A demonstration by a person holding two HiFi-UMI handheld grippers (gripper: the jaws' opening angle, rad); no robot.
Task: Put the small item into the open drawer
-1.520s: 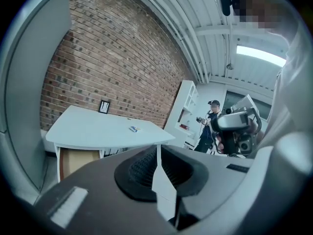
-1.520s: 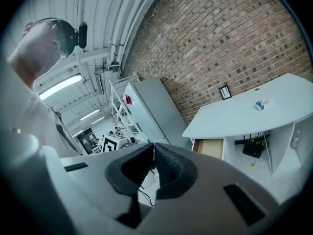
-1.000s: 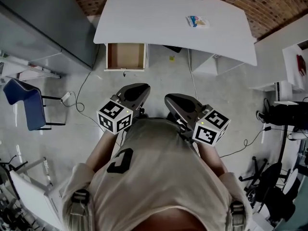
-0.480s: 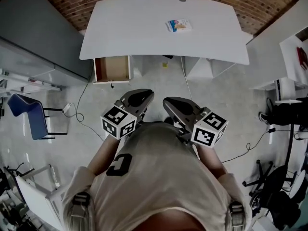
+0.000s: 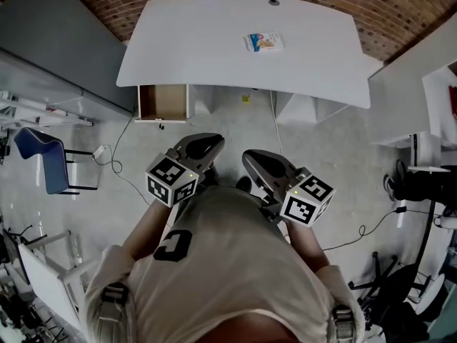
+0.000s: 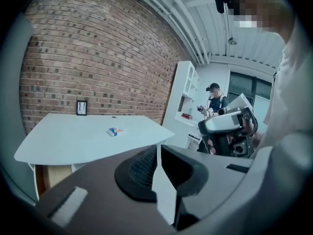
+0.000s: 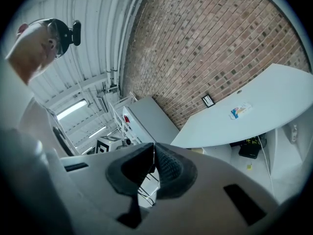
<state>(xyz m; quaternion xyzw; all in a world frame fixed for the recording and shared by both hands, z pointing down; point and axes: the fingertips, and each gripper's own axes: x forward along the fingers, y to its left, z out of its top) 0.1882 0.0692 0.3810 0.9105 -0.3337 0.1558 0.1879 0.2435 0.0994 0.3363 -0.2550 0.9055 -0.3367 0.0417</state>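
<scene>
Both pairs of jaws are closed with nothing between them, the left gripper point(image 6: 157, 151) and the right gripper point(image 7: 153, 153) held side by side in front of the person's chest, well apart from everything the task concerns. The small packet point(image 5: 263, 41) lies flat on the white bench point(image 5: 214, 56), toward its far right part, while the open drawer point(image 5: 163, 103) sits below the bench's left end, its wooden inside showing and apparently bare. First risk, as I judge it: a flat, light packet on a smooth top will likely skate away if closed or barely parted jaws come down on it, so they need to open wide before contact and close across its edges rather than press on its face. Second: the drawer is set under the overhanging bench edge (only part of it pokes out), so a gripper coming in too high could knock that edge, and a release made too soon would drop the packet onto the floor point(image 5: 321, 141) in front of the drawer. A loose cable point(image 5: 123, 164) trails across the floor left of the person and could catch a foot on the walk over.
</scene>
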